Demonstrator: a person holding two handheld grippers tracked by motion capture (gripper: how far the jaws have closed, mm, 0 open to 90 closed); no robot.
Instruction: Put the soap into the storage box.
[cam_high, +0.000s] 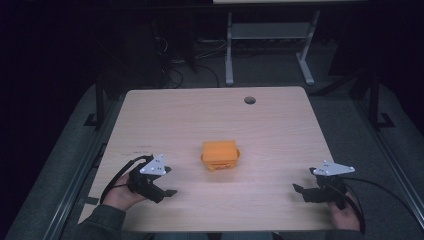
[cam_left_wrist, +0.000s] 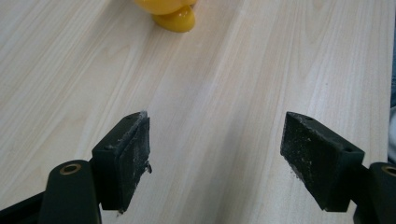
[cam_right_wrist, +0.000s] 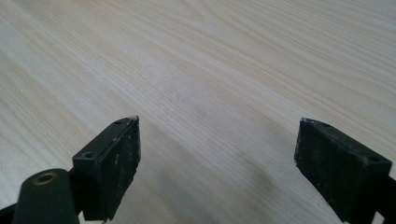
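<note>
The high view shows the whole table (cam_high: 280, 120): a light wooden top with a round cable hole (cam_high: 249, 100) near its far edge. The orange box (cam_high: 219, 154) sits near the middle of the table, slightly toward the near edge, with nothing touching it. The left gripper (cam_high: 170, 192) rests close to the near left corner, the right gripper (cam_high: 298, 188) close to the near right corner; both are well apart from the box, which lies between them.

The left gripper view adds detail the high view lacks: the jaws of the left gripper (cam_left_wrist: 215, 163) stand wide apart with bare wood grain between them, and their pads (cam_left_wrist: 133, 161) carry pale scuffs. The lower rounded part of the orange box (cam_left_wrist: 175, 21) appears at the top edge of this view, well ahead of the jaws.

In the right gripper view, the jaws of the right gripper (cam_right_wrist: 217, 168) are likewise spread and released, holding nothing, with plain tabletop (cam_right_wrist: 210, 60) ahead.
</note>
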